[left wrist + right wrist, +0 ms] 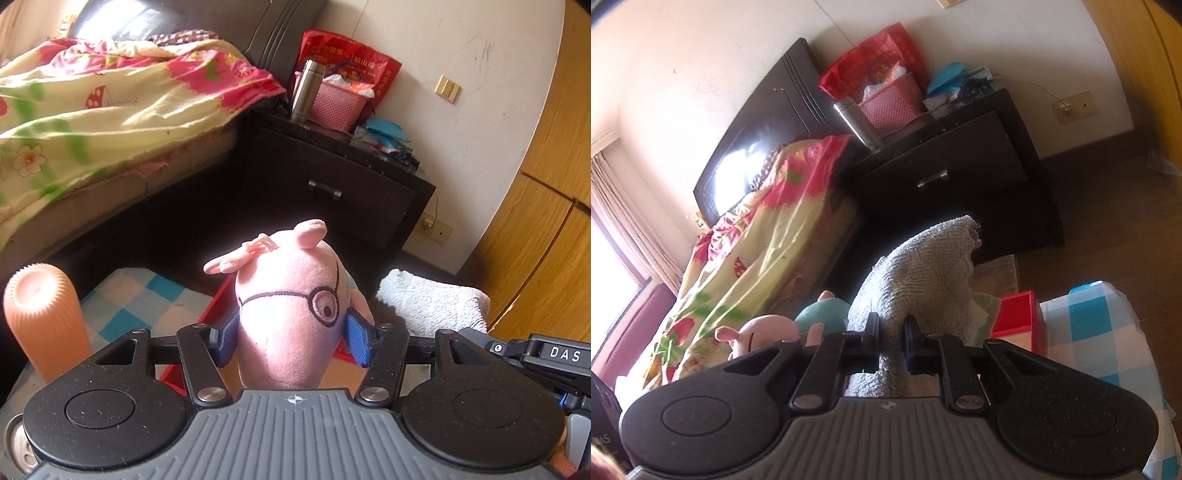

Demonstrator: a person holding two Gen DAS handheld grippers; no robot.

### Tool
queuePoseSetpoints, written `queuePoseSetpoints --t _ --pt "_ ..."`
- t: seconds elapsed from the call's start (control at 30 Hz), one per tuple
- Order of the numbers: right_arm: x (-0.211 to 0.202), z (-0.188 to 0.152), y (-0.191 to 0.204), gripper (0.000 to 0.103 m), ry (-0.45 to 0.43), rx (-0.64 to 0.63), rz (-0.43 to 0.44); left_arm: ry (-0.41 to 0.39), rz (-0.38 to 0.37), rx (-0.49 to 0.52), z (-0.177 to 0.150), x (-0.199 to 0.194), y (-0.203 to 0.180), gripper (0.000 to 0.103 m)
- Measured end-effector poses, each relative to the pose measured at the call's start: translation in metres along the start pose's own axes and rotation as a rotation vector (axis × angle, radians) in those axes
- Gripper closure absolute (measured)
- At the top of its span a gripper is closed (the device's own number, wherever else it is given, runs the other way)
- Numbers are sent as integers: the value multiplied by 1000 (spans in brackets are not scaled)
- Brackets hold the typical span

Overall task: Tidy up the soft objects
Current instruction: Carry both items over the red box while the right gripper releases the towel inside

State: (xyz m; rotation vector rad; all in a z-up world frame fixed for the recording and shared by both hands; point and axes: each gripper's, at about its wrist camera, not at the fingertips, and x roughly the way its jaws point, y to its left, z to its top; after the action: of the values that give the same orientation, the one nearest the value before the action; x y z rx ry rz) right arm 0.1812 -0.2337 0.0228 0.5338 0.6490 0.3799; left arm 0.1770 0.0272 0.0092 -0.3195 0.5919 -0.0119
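Squarely between left claw (291, 341) pads: pig plush (295, 314) (head up).

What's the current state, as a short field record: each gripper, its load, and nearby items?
left gripper: shut on pink pig plush, blue fingers pressing both sides of its head
right gripper: shut on white towel, bunched upward
surface: blue-checked cloth
red box: on the cloth, beyond the towel
orange ribbed cup: upside down, left of the plush
background: bed with floral quilt, dark nightstand
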Motion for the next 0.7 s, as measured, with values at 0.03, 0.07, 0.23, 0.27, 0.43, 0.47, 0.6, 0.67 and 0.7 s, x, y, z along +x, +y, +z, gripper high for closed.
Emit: queuePoseSetpoints --t 0.03,0.07,0.23,0.27,0.43,0.47,0.6,0.67,0.7 --pt "7 -2 -2 103 16 2 -5 9 6 4 -2 5 0 44" --pt "14 -5 -3 103 33 -3 -15 17 10 11 -5 11 0 44" --pt "46 -21 -15 103 118 -31 -95 73 46 49 -18 32 -2 42" --pt "49 -23 -18 100 132 -26 -106 79 51 57 -20 33 -2 44" --pt "47 -22 -23 75 153 -3 -137 60 73 61 -18 19 3 39" --pt "45 -21 -22 74 154 -7 -135 57 74 59 -17 16 3 39" --pt "28 -19 -15 73 139 -12 -139 53 65 57 -19 -1 5 39" --pt "19 -19 -13 73 135 5 -133 55 63 60 -21 -9 5 39" --pt "13 -20 -13 73 132 19 -126 55 61 57 -22 -14 6 39"
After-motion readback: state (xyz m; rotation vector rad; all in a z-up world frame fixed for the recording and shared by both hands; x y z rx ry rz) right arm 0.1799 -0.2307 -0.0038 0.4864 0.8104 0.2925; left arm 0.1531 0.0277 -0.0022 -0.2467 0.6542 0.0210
